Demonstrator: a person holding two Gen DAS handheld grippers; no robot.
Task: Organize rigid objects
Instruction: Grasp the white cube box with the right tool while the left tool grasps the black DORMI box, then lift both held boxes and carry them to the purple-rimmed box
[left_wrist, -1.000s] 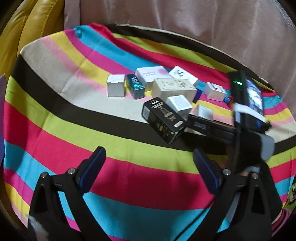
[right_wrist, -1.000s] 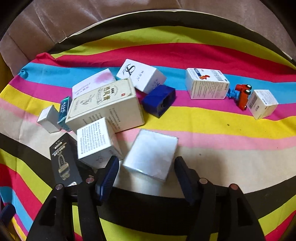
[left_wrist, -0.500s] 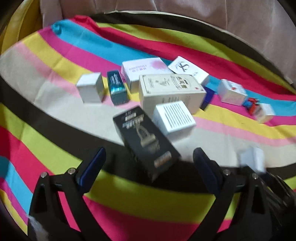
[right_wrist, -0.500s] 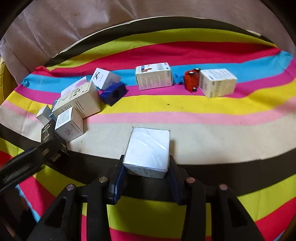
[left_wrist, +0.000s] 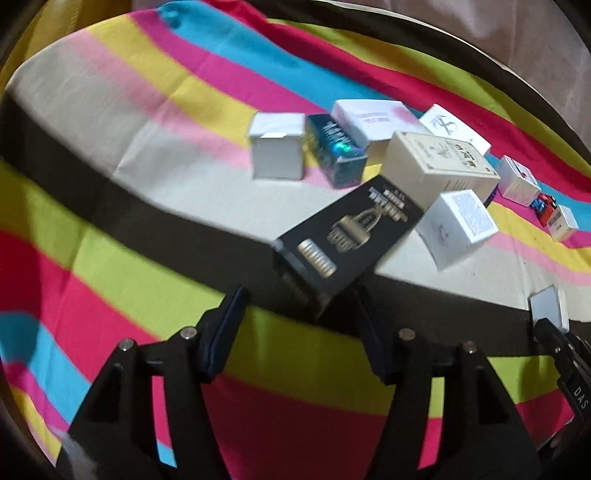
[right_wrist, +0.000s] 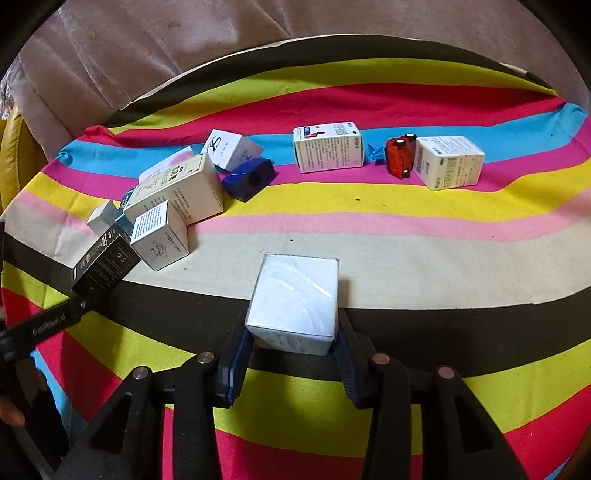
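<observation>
- In the left wrist view: left gripper (left_wrist: 301, 321) spread wide, gripping nothing, black box (left_wrist: 347, 236) lying tilted on the striped cloth (left_wrist: 110, 229) just ahead, one corner between the fingers.
- In the right wrist view: right gripper (right_wrist: 291, 352) clamped on the white box (right_wrist: 293, 301), above the cloth's black stripe.

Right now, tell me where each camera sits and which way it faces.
Left wrist: on the left gripper, looking forward and down at the black box on the striped cloth.
Right wrist: on the right gripper, facing the white box between its fingers.
Shared: both show the black box and the clustered boxes.
</observation>
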